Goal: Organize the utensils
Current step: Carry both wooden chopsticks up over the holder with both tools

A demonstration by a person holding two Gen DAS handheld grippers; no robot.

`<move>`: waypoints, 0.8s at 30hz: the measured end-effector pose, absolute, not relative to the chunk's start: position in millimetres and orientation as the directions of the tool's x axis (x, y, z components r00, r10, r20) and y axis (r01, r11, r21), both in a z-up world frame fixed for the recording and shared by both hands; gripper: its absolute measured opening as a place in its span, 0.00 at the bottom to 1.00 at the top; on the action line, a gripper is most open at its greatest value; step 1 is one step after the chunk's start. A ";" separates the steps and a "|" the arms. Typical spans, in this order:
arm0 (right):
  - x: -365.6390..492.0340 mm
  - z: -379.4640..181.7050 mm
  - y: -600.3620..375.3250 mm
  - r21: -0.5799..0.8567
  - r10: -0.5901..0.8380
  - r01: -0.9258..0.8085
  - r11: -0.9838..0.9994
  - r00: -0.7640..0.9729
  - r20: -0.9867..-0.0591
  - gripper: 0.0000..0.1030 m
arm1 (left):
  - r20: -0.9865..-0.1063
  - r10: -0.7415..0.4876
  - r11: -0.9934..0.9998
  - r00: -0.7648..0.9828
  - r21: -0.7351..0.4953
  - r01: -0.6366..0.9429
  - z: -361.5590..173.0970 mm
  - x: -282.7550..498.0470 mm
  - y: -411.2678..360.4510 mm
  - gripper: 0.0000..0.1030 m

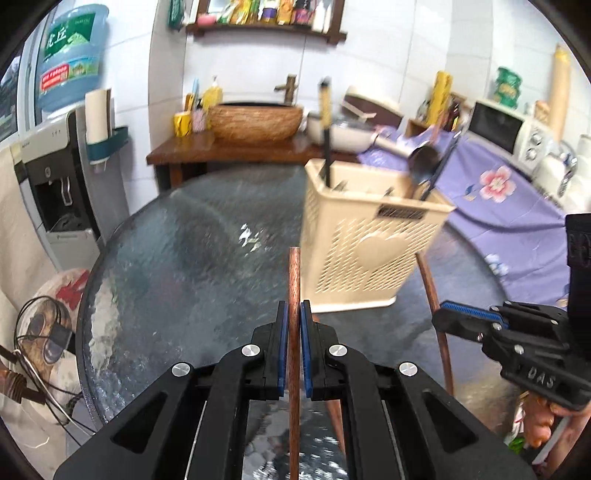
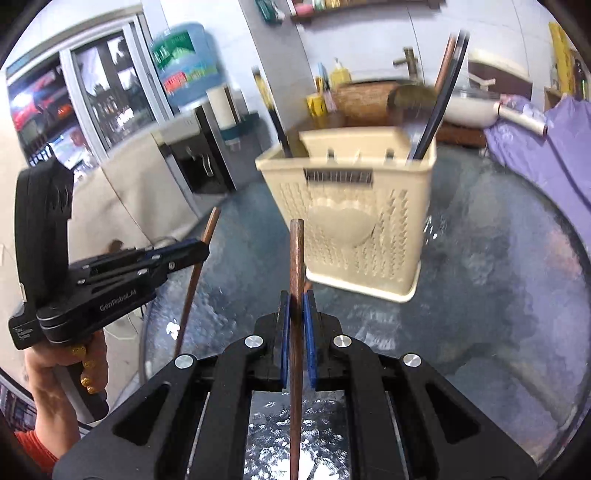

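Currently each tool clamps one chopstick: left tool [image 1: 294, 314] on chopstick [image 1: 294, 280], right tool [image 2: 296, 301] on its own [image 2: 296, 254]; long axes point up-frame toward holder [image 1: 365, 236].

We see the utensils [image 1: 424, 166] in the cream basket [image 1: 354, 251] smeared by blur, their lower ends hidden inside.

Home kitchen/dining corner: water dispenser [image 1: 55, 177] with big bottle [image 1: 72, 55], microwave [image 1: 506, 129], basin sink [image 1: 255, 120] with faucet, wall shelf [image 1: 266, 29] of packets, glass tabletop [image 1: 192, 251].
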State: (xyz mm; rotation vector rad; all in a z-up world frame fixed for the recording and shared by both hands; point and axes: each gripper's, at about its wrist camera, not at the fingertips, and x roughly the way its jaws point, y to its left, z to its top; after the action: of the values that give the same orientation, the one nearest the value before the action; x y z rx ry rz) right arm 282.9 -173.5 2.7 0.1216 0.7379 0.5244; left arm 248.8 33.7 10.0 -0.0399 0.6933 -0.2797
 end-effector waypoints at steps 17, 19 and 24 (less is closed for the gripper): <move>248.9 68.5 -190.1 0.283 0.552 -0.475 0.833 0.686 -0.474 0.08 | -0.513 -0.330 0.942 0.793 -0.127 0.310 65.7 214.4 22.9 0.06; 247.3 73.4 -189.5 0.276 0.550 -0.477 0.834 0.691 -0.468 0.08 | -0.506 -0.327 0.943 0.798 -0.123 0.309 69.0 214.0 22.6 0.06; 251.9 82.8 -186.0 0.252 0.546 -0.487 0.836 0.698 -0.464 0.08 | -0.494 -0.323 0.944 0.807 -0.106 0.313 78.2 214.3 18.0 0.06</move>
State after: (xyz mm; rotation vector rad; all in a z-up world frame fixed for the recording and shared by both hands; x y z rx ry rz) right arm 251.9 -186.0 82.8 0.1131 0.5526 0.5770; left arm 214.3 18.0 78.2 -0.0195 0.5320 -0.3398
